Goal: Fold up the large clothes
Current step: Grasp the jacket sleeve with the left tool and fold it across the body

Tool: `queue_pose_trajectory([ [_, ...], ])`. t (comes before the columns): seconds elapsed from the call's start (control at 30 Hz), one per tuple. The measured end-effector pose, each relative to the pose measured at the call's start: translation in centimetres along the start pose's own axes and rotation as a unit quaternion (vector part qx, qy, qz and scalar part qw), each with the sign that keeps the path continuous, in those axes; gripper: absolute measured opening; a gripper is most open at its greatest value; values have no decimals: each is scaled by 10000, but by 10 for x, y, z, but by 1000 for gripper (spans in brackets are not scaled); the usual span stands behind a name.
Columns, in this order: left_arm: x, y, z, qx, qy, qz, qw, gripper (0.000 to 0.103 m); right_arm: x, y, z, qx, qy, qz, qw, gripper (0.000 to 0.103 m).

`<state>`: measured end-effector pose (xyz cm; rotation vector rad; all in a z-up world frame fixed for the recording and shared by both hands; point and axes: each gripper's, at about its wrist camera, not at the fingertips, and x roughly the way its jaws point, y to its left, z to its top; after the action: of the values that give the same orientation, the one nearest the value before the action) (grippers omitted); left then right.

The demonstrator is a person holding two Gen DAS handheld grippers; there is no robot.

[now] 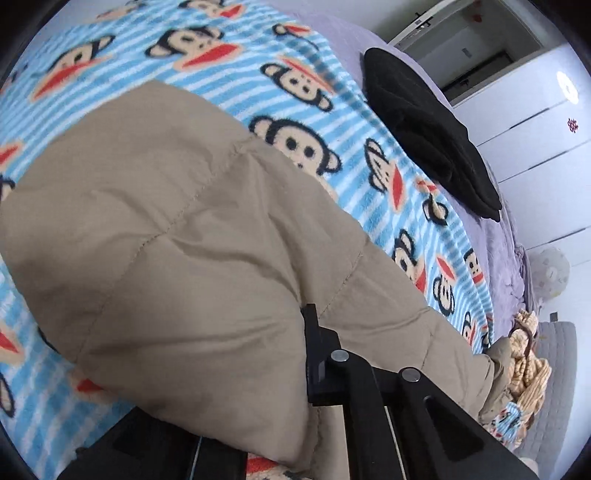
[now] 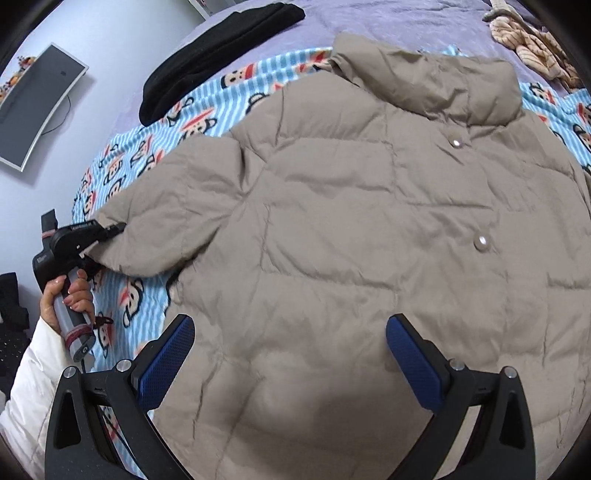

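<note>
A beige puffer jacket (image 2: 351, 221) lies spread front up, with its snaps showing, on a blue striped monkey-print blanket (image 2: 122, 173). In the right wrist view my left gripper (image 2: 114, 228) is shut on the cuff of the jacket's left sleeve (image 2: 155, 229), held by a hand (image 2: 70, 295) in a white sleeve. The left wrist view is filled by that sleeve (image 1: 166, 240); it drapes over my left gripper (image 1: 308, 332) and hides one finger. My right gripper (image 2: 290, 354) hovers open over the jacket's lower body, its blue pads (image 2: 166, 365) wide apart with nothing between them.
A folded black garment (image 2: 214, 55) lies on the purple bedsheet (image 2: 388, 22) beyond the blanket. A beige striped garment (image 2: 535, 44) sits at the far right corner. A grey monitor (image 2: 40, 107) is at the left, and white wardrobe doors (image 1: 535, 122) stand behind the bed.
</note>
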<state>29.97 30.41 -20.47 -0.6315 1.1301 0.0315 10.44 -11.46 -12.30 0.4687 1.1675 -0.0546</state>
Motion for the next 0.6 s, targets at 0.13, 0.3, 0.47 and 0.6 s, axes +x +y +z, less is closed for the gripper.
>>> queue_pose_trajectory([
  [0.13,-54,-28,-12,1035,-615,237,9924,8,26,16,25,264,-98,641,9975,7],
  [0.3,-115,-86,-30,2261,-1300,83,9654,8,64,42,46,426,-134,1384,9894,7],
  [0.47,-133,-155,-63,3171,-1039,-699,9401,8,126,55,40,577,376,1577,9851,7],
  [0.6,-122,-226,-110,4024,-905,-1166,9035,8,144,44,37,854,632,1832,9773,6],
])
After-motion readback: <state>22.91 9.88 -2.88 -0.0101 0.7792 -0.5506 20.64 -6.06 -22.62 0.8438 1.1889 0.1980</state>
